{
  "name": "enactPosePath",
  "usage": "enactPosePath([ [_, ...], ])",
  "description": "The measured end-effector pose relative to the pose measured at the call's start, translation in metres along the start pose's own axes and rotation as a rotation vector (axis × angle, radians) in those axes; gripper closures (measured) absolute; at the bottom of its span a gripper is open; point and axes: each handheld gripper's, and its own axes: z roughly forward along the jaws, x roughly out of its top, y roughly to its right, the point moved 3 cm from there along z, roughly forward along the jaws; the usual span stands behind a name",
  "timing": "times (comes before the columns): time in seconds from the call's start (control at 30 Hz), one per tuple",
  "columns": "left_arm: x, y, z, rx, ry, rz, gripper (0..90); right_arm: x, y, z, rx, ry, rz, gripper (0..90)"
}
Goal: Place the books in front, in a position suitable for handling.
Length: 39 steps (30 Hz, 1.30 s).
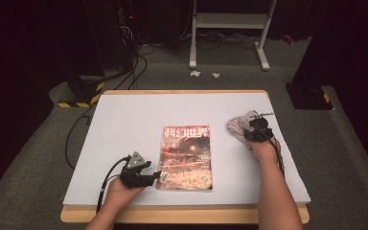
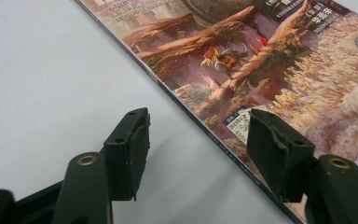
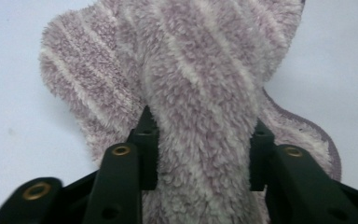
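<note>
High view: my left gripper [image 1: 159, 176] sits at the near left corner of the magazine [image 1: 186, 157]; my right gripper [image 1: 255, 128] is on the fluffy cloth [image 1: 240, 123] at the right side of the white table [image 1: 124, 124].
Left gripper view: my jaws stand apart, one over bare table, the other over the magazine's corner, its edge running between them; nothing is pinched.
Right gripper view: my jaws are pressed in on a raised fold of the cloth [image 3: 200, 93], the pile bulging between both pads; the rest of it spreads on the table beyond.
Magazine position: flat, cover up, middle of the table, well apart from the cloth.
Cloth position: bunched, near the right edge.
</note>
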Motion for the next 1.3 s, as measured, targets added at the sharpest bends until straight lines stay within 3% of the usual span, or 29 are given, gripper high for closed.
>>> enactPosePath([
  [0.2,-0.001,-0.004,0.000,-0.008,0.012,-0.015,43.4,0.000,-0.005,-0.005,-0.015,0.024,-0.028,64.9],
  [0.4,-0.001,-0.007,-0.004,0.007,0.034,-0.011,44.5,-0.002,-0.013,-0.039,0.023,0.163,-0.038,64.8],
  [0.47,-0.001,-0.008,-0.005,0.008,0.037,-0.009,45.3,-0.004,-0.014,-0.046,0.035,0.181,-0.030,64.8],
  [0.5,-0.001,-0.008,-0.005,0.006,0.039,-0.005,45.4,-0.011,-0.014,-0.060,0.065,0.214,-0.010,64.8],
  [0.73,0.000,-0.008,-0.008,0.022,0.049,0.010,41.6,-0.040,-0.022,-0.091,0.097,0.313,0.015,64.6],
  [0.9,-0.001,-0.010,-0.009,0.039,0.035,0.019,39.1,-0.067,-0.036,-0.097,0.131,0.340,0.035,64.5],
  [1.0,-0.003,-0.010,-0.009,0.045,0.026,0.022,37.3,-0.079,-0.044,-0.098,0.137,0.347,0.003,64.4],
  [1.07,-0.002,-0.011,-0.010,0.045,0.030,0.012,36.5,-0.081,-0.047,-0.101,0.141,0.338,-0.026,64.2],
  [1.17,-0.003,-0.014,-0.011,0.047,0.027,0.000,35.7,-0.083,-0.045,-0.109,0.163,0.370,-0.006,64.1],
  [1.3,-0.006,-0.019,-0.015,0.050,0.030,-0.009,35.8,-0.086,-0.043,-0.107,0.165,0.367,-0.006,63.9],
])
